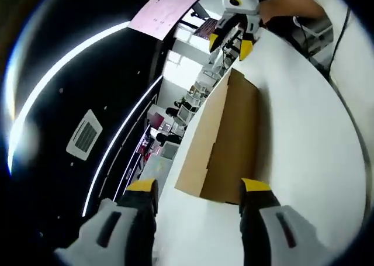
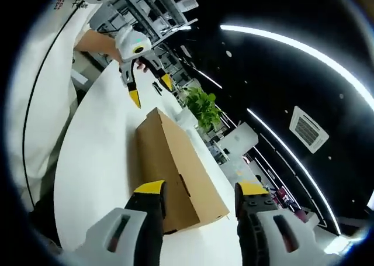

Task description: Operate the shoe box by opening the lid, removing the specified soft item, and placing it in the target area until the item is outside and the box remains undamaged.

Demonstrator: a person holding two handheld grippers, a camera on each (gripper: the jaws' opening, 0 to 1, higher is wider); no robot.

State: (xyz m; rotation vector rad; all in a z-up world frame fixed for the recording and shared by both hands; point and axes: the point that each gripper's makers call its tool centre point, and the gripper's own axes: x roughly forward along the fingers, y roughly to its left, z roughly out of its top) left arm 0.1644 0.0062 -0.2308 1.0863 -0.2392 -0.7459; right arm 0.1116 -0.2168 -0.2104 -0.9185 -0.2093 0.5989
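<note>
The person holds a gripper at each end of the shoe box (image 1: 225, 140), both raised a little above the white table (image 1: 292, 131). In the left gripper view the left gripper (image 1: 198, 190) has its yellow-tipped jaws spread apart and holds nothing; the near end of the box sits between them, just beyond the tips. Past the far end of the box hangs the right gripper (image 1: 232, 44), jaws parted, tips angled toward the box, with a bare forearm (image 1: 289, 7) behind it.

In the right gripper view the right gripper (image 2: 198, 190) is likewise released, its jaws either side of the box's near corner without touching it. The left gripper (image 2: 150, 89) hovers beyond the far end of the shoe box (image 2: 175, 166), jaws wide.

The box is plain brown cardboard, long and narrow, lid closed, lying flat on the table, with no visible dents.

Beyond the box stands a leafy green plant (image 2: 203, 107), and farther off office desks. Black ceiling with bright light strips (image 2: 292, 44) runs overhead. A black cable (image 2: 35, 96) trails over the person's white shirt beside the table.
</note>
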